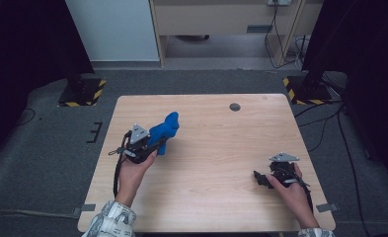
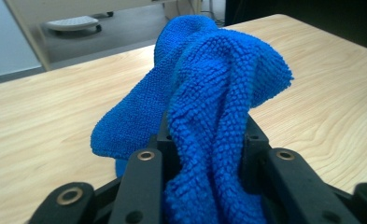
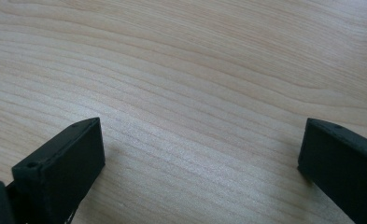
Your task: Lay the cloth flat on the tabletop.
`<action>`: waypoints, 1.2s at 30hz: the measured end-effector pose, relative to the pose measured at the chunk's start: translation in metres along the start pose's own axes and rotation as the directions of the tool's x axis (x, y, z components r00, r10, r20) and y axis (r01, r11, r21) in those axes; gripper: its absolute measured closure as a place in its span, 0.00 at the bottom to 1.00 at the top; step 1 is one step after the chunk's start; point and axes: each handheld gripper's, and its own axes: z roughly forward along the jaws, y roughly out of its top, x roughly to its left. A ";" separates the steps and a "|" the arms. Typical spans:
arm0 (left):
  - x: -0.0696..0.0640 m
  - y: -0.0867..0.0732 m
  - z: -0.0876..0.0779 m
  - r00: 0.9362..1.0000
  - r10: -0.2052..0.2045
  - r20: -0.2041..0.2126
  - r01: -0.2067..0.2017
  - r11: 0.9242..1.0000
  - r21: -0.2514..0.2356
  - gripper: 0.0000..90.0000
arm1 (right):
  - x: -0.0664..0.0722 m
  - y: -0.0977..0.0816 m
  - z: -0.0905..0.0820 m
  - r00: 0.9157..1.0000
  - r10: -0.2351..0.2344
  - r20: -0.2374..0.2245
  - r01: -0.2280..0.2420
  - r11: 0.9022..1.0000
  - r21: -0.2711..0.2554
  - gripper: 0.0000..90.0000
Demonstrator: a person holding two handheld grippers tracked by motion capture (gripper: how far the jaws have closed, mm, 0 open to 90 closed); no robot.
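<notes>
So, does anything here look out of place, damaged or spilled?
Nothing stands out. The blue cloth is bunched up between the jaws of the left hand-held gripper, as held cloth would be. The wooden table shows no spill or damage.

You've got a light wood table [image 1: 206, 168], bare grain across most of it. Round dark cap [image 1: 235, 106] sits flush near 1 o'clock, by the far edge.
</notes>
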 end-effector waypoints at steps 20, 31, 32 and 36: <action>-0.055 0.000 0.049 0.990 0.015 0.141 -0.026 0.997 0.075 0.75 | 0.000 0.000 0.000 1.000 0.000 -0.002 0.000 1.000 0.000 0.01; -0.090 -0.038 0.085 0.978 0.043 0.206 -0.078 0.983 0.167 0.74 | 0.000 0.000 0.000 1.000 0.000 -0.002 0.000 1.000 0.000 0.01; -0.092 -0.042 0.088 0.976 0.048 0.211 -0.087 0.980 0.179 0.74 | 0.000 0.000 0.000 1.000 0.000 -0.002 0.000 1.000 0.000 0.01; -0.097 -0.057 0.097 0.973 0.080 0.217 -0.125 0.971 0.205 0.71 | 0.000 0.000 0.000 1.000 0.000 -0.001 0.000 1.000 0.000 0.01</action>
